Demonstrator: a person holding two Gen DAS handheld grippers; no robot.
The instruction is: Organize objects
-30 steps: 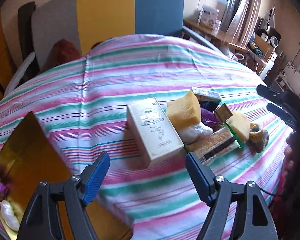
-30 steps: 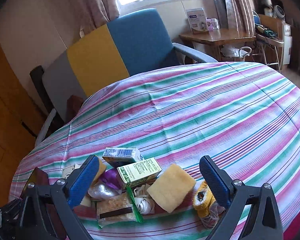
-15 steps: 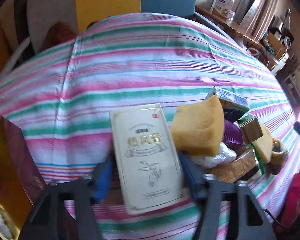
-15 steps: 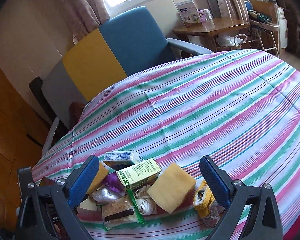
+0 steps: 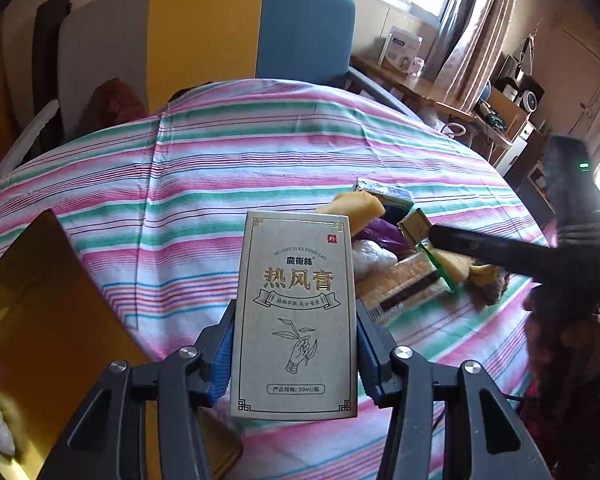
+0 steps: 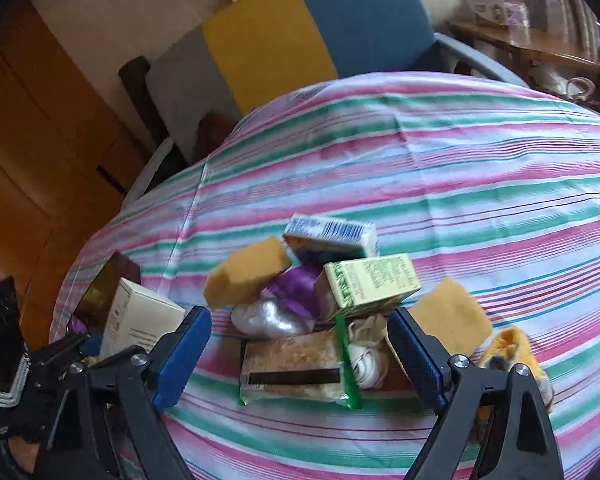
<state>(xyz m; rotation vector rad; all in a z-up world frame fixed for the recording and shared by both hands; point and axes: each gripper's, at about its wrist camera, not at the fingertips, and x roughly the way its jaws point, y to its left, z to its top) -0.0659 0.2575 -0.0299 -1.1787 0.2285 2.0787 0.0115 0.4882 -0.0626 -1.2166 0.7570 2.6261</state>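
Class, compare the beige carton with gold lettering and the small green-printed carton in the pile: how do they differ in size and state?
The beige carton is larger and pale with gold print; the green-printed carton is smaller, yellow-green.
The beige carton is clamped in the left gripper, off the cloth; the green-printed carton lies free, tilted on the pile, beyond the open right gripper.
Both are rectangular printed boxes.

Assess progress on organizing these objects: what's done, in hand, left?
Done: apparently little; a gold tray already holds a few bits. In hand: the left gripper is clamped on the beige box. Left: the right gripper, open, hovers over the pile, including a snack packet and sponge.
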